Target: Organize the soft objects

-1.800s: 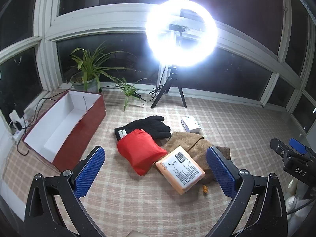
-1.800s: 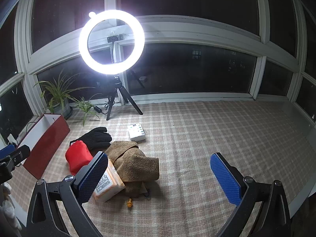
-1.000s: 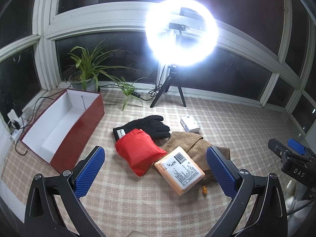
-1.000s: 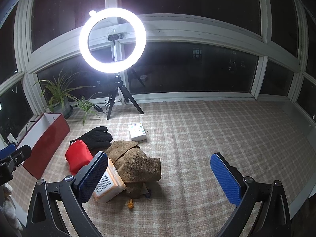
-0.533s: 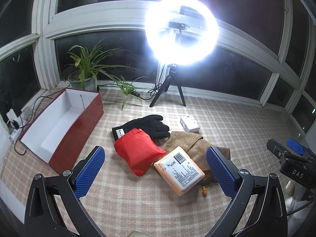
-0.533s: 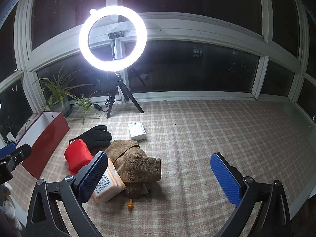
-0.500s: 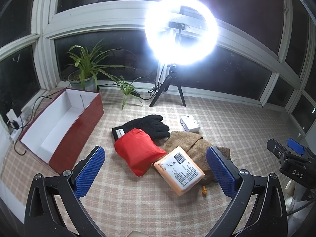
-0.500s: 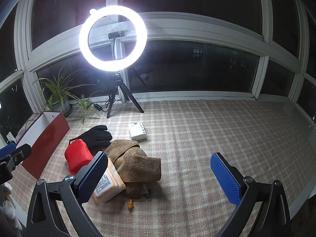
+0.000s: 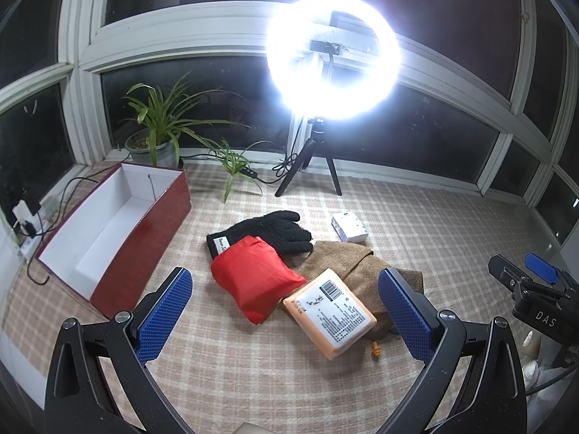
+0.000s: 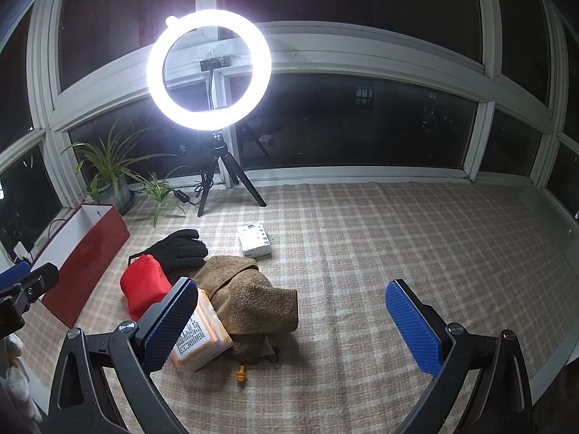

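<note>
Scene: soft goods are seen heaped at the centre of a checked mat (image 9: 416,217), lit by a ring light (image 9: 333,58) at 12 o'clock.
Pile: a black glove (image 9: 267,231), a red pouch (image 9: 253,282), a brown towel (image 9: 347,267) and an orange packet (image 9: 329,311) are shown overlapping, nothing yet sorted.
Box: a red box (image 9: 144,253) is set open and unfilled at 10 o'clock of the pile, judged to be the intended bin.
Left gripper (image 9: 286,314): jaws are held wide and bare above the pouch, apparently lined up for a first pick.
Right gripper (image 10: 300,325): jaws are likewise spread, with nothing between them, the towel at its 10 o'clock.
Strays: a small white box (image 10: 255,240) is left at the towel's 12 o'clock; an orange peg (image 10: 239,374) lies at its 6 o'clock.
</note>
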The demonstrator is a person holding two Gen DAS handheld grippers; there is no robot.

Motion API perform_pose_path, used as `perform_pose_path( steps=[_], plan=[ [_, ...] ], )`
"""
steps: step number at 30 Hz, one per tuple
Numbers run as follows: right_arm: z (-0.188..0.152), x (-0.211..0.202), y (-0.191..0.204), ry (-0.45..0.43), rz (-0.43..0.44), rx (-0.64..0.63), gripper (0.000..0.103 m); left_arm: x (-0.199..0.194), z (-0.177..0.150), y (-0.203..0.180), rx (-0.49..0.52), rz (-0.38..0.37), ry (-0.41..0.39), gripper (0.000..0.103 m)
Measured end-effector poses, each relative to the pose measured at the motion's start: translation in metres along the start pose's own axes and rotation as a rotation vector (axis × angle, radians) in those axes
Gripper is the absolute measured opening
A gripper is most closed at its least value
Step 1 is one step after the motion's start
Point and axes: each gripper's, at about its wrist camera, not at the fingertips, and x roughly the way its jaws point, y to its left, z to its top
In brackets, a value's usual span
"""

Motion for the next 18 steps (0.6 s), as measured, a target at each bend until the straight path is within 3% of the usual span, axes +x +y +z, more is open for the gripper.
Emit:
perform_pose_path(
  steps=[18],
  plan=[
    [-0.0007,0.0062,0.0015,0.023,0.006,-0.005,0.103,0.0066,-0.0034,-0.0033,-0.001,-0.007,0.006,0.102]
  ],
)
